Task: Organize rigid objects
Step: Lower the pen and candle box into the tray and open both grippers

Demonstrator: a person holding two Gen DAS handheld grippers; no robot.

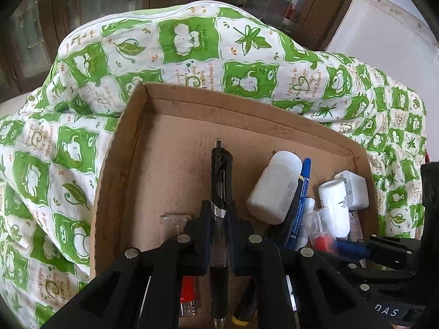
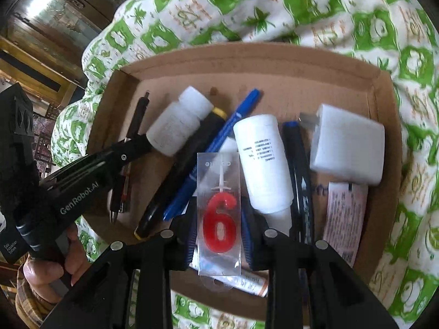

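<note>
At frame centre, the left gripper (image 1: 218, 213) clamps a black pen (image 1: 219, 192), the right gripper (image 2: 219, 227) a number-six candle pack (image 2: 219, 213); both look ready for placing in the cardboard tray (image 2: 247, 60), which calls for bare floor.

Far: dark wooden cabinets (image 1: 82, 2) with reflective glass doors
Right: pale wall (image 1: 384, 19)
Bedding: green-and-white quilt (image 1: 68, 150)
Light: daylight

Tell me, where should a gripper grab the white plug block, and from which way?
Grab the white plug block across its two flat sides, at the middle of the body, coming down from above. It lies flat in the cardboard tray, its metal prongs pointing at a white bottle, so stay off that end.
</note>
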